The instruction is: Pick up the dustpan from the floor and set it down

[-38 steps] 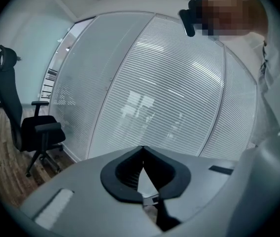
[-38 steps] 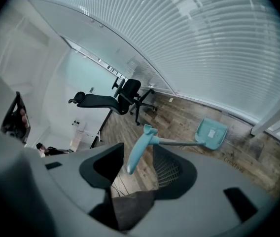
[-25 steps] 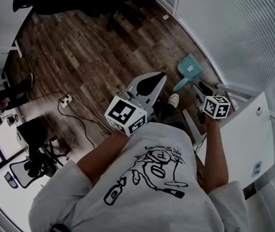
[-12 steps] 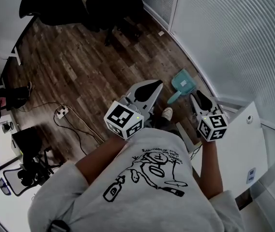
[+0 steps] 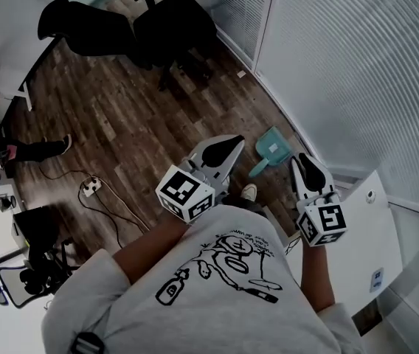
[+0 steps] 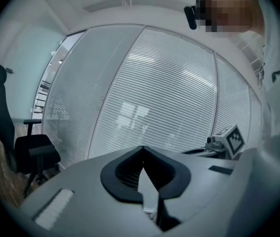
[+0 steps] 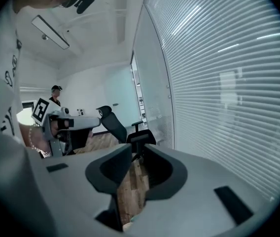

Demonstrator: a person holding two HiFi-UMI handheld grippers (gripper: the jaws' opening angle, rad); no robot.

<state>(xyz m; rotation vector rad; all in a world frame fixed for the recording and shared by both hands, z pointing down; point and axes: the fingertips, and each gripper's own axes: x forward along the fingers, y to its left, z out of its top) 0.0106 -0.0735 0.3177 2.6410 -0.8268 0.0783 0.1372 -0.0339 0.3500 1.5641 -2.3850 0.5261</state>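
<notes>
The teal dustpan (image 5: 272, 150) lies on the wooden floor close to the blind-covered wall, its handle pointing toward my feet. Nothing holds it. My left gripper (image 5: 236, 140) hangs above the floor just left of the dustpan; in the left gripper view its jaws (image 6: 142, 148) meet at the tips, shut on nothing. My right gripper (image 5: 296, 161) is raised to the right of the dustpan, clear of it. Its jaws (image 7: 137, 149) have just been closing and now stand narrowly apart, with only floor showing between them.
Two black office chairs (image 5: 172, 21) stand at the far end of the floor. Blinds (image 5: 342, 65) line the right wall. A white cabinet (image 5: 357, 234) is at my right. A power strip with its cable (image 5: 90, 189) lies left, near another person (image 5: 3, 153).
Both grippers have risen from the floor, the right one much more and away from the dustpan's handle. The dustpan stays on the floor. The head view has lifted too.
</notes>
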